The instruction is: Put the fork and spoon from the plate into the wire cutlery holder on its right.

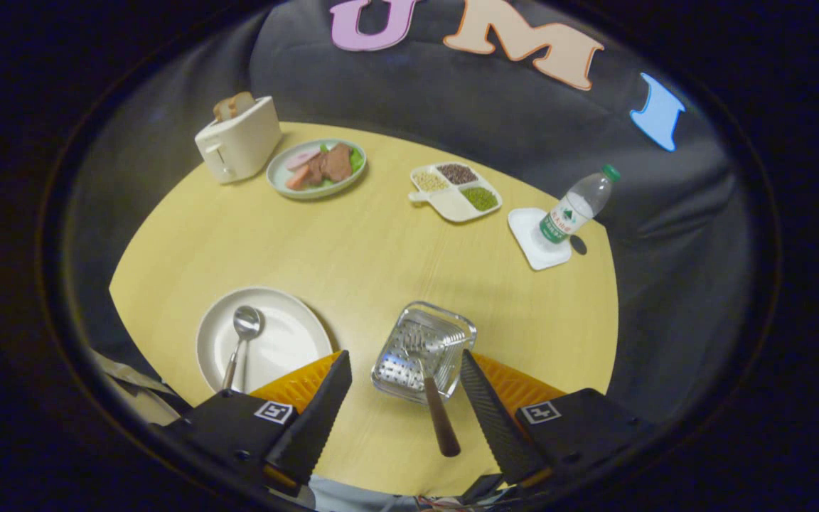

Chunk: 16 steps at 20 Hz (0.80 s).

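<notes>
Round yellow worktop in a dark cloth booth, laid out like a little breakfast scene. Toaster with bread up at the far left edge, food plate right beside it, divided snack tray further along the far side, water bottle standing on a white coaster near the far right edge.

Roughly half done, going by how things sit. Fork already in the wire cutlery holder, head down in the basket, brown handle sticking out over the rim toward the camera. Spoon not moved yet, lying on the white plate at the near left edge, bowl pointing away, handle toward the near edge. So one utensil left to go.

Gripper spread wide, fingers holding nothing. Fork handle and the holder sitting in the gap between them, handle closer to the right one but can't tell if actually touching. Looks let go rather than pinched, just a guess though.

Spoon and plate off to the left of the left finger, just beyond its tip. Probably needs a swing left over the plate, then a pinch on that thin handle. Lying flat on the plate, so could be fiddly to get under.
</notes>
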{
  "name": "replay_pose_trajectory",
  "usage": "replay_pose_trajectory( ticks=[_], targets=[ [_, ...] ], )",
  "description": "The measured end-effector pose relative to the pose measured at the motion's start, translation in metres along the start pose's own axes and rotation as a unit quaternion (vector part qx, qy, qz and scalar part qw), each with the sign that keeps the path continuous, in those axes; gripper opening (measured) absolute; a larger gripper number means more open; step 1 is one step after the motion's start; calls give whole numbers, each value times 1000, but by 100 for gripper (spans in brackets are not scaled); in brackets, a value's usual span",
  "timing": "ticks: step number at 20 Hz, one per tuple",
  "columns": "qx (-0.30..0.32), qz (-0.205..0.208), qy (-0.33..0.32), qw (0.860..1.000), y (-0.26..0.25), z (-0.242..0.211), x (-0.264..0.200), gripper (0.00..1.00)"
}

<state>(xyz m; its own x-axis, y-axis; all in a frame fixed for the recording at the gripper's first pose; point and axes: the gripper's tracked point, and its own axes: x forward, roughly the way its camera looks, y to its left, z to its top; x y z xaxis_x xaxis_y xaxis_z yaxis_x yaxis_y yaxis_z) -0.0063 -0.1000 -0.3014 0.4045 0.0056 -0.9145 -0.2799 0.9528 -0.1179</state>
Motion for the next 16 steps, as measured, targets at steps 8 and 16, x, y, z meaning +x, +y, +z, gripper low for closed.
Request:
replay_pose_trajectory(
  ticks=[8, 16],
  targets=[
    [58, 19, -167, 984, 53, 39, -28, 99],
    [93, 48, -173, 979, 110, 7, -16, 99]
  ],
)
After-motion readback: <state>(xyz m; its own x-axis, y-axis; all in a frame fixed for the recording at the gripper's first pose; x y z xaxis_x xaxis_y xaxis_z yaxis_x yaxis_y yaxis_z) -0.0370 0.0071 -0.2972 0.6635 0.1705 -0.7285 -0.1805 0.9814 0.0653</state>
